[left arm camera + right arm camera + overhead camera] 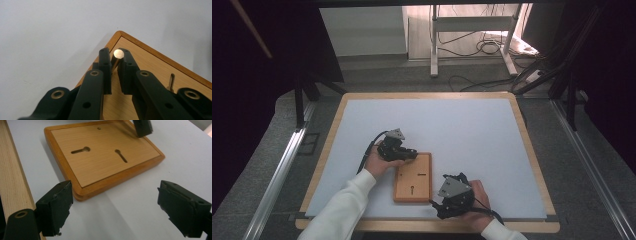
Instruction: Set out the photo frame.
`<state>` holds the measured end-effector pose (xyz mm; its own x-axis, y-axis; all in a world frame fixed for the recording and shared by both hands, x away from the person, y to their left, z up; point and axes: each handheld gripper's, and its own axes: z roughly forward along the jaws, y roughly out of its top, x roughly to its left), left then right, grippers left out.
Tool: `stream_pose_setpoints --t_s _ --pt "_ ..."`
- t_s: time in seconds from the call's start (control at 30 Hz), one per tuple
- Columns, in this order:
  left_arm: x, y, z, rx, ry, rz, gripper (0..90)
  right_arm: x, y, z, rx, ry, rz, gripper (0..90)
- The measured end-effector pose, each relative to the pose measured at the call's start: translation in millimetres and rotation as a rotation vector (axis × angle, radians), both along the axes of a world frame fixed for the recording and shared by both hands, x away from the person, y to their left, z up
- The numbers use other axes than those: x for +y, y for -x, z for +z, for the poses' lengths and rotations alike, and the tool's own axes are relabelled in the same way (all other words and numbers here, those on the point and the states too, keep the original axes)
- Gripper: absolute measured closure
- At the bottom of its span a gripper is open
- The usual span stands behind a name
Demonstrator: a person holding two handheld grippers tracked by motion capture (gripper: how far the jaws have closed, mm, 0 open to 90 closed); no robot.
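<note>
A wooden board (pixel 413 177) with a raised rim lies flat on the white mat near the front edge. Its face (pixel 105 157) has two keyhole slots (pixel 81 150) and a small hole (pixel 99 128). My left gripper (pixel 413 154) sits over the board's far left corner (pixel 150 65), shut on a small pin (pixel 118 53) with a pale round end that stands between its jaws. My right gripper (pixel 116 197) is open, low over the mat just off the board's near right corner (pixel 438 198), with nothing between its fingers.
A white mat (pixel 462 130) covers the table inside a light wooden border (pixel 12 177), which runs close beside my right gripper. A tip of the left gripper (pixel 143 127) shows at the board's far end. Cables and a metal stand (pixel 472 40) are on the floor beyond.
</note>
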<state>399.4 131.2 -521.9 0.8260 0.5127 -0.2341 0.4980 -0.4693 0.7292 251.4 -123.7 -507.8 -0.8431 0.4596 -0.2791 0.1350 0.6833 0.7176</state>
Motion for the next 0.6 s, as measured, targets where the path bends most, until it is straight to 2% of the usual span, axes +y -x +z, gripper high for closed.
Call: stream_pose_setpoints --t_s 0.2,0.33,0.4,0.43,0.6 --pt "2.4 -6.0 0.2 0.046 0.02 -0.004 82.6 12.1 0.8 -3.4 -0.014 0.019 0.017 12.1" --pt "2.5 -8.3 0.9 0.061 0.019 -0.005 82.8 18.8 1.3 -6.0 -0.024 0.036 0.032 11.9" --pt "3.3 -10.8 0.6 0.084 0.031 -0.003 82.7 27.6 2.6 -10.1 -0.04 0.066 0.043 11.5" --pt "3.3 -10.8 0.6 0.084 0.031 -0.003 82.6 27.6 2.6 -10.1 -0.04 0.066 0.043 11.5" --pt "4.0 -14.4 0.8 0.11 0.038 -0.004 82.7 45.3 1.8 -17.0 -0.106 0.112 0.044 11.1"
